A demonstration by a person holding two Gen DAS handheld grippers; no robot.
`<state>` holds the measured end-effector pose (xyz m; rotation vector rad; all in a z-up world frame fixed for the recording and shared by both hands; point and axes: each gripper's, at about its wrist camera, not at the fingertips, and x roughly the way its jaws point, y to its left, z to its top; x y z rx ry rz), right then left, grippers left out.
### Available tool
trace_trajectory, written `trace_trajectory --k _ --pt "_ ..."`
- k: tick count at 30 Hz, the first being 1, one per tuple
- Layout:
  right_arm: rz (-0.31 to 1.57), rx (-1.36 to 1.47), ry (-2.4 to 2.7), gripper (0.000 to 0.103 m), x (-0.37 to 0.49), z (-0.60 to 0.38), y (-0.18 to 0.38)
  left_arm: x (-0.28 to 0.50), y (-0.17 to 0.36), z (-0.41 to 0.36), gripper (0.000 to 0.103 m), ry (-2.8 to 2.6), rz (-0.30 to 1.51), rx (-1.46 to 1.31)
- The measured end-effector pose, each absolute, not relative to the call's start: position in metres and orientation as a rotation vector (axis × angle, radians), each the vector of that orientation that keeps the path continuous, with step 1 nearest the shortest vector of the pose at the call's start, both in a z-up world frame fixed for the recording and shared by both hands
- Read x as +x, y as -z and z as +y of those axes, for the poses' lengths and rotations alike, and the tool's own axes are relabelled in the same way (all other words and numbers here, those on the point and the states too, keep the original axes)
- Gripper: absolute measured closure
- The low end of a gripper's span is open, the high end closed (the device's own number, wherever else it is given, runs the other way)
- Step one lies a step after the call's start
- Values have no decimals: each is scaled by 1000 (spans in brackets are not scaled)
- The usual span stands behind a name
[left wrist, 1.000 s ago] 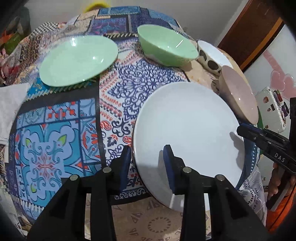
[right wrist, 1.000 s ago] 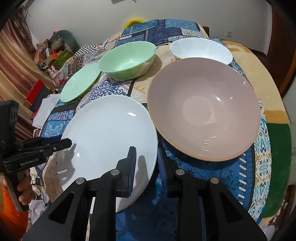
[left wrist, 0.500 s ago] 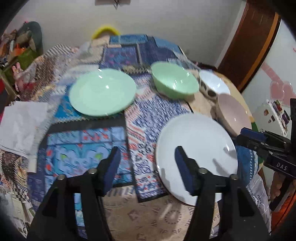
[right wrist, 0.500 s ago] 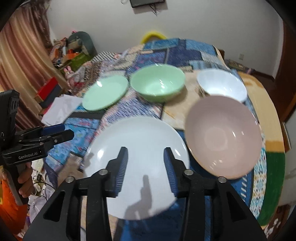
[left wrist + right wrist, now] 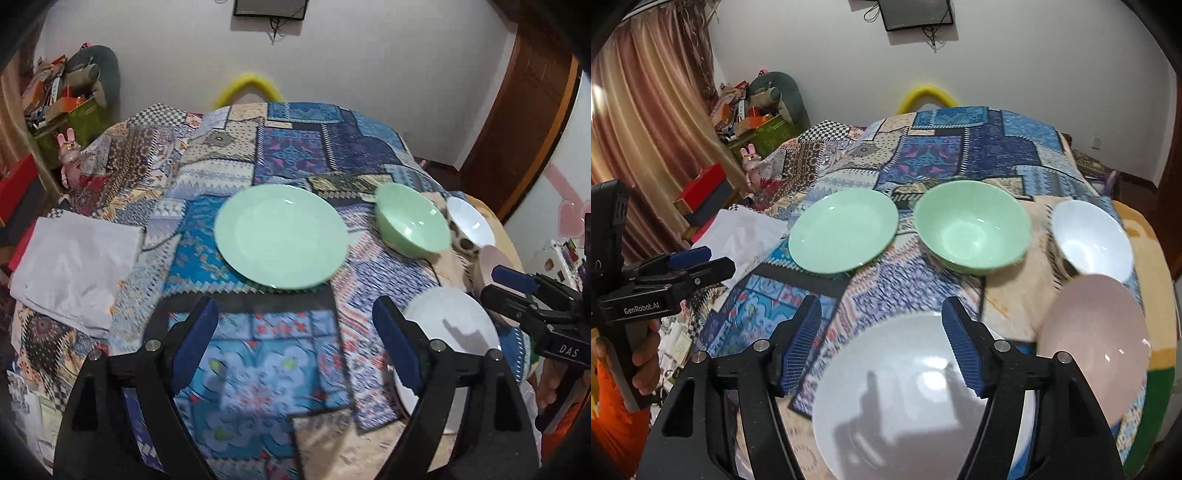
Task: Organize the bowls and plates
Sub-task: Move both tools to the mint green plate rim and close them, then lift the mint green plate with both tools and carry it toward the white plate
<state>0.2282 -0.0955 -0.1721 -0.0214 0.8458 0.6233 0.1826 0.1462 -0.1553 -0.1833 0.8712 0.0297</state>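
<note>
Both grippers have let go of the white plate (image 5: 916, 398) and pulled up and back from it within the last second. The left gripper (image 5: 291, 343) has its jaws wide apart and opening further, with only patterned cloth (image 5: 258, 376) seen between them; the white plate now sits to its right, near the table's near right edge. The right gripper (image 5: 881, 345) also has its jaws apart and opening; the plate lies below and beyond them, with no pad touching it. The plate rests flat on the cloth, so its placement appears complete. Far of it, from left to right, stand the green plate (image 5: 844, 230), the green bowl (image 5: 973, 227) and the white bowl (image 5: 1091, 240); the pink bowl (image 5: 1095, 332) sits just right of the white plate. All five pieces lie apart, none stacked. The likely next step is to bring the green plate to the white plate, then nest the bowls. The left gripper now faces the green plate and is the better placed to take it.
</note>
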Motion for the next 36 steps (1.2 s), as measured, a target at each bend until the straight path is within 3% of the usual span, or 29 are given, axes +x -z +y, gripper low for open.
trace_trajectory --k 7,17,21,25,32,36 --pt "887 -54 -621 39 258 -56 190 218 169 187 13 -51 878 -188" --pt "982 -50 -593 41 299 -22 227 280 233 242 14 -55 967 -245" --pt "1010 -71 -592 54 311 -9 237 297 255 257 32 -43 991 -287" --pt "1056 -64 -591 59 324 0 247 313 271 258 52 -6 1027 -294" --pt "1125 22 -551 72 346 2 265 332 279 249 62 15 1026 -242" --pt "1145 49 -550 80 348 2 267 333 278 247 82 60 1015 -242"
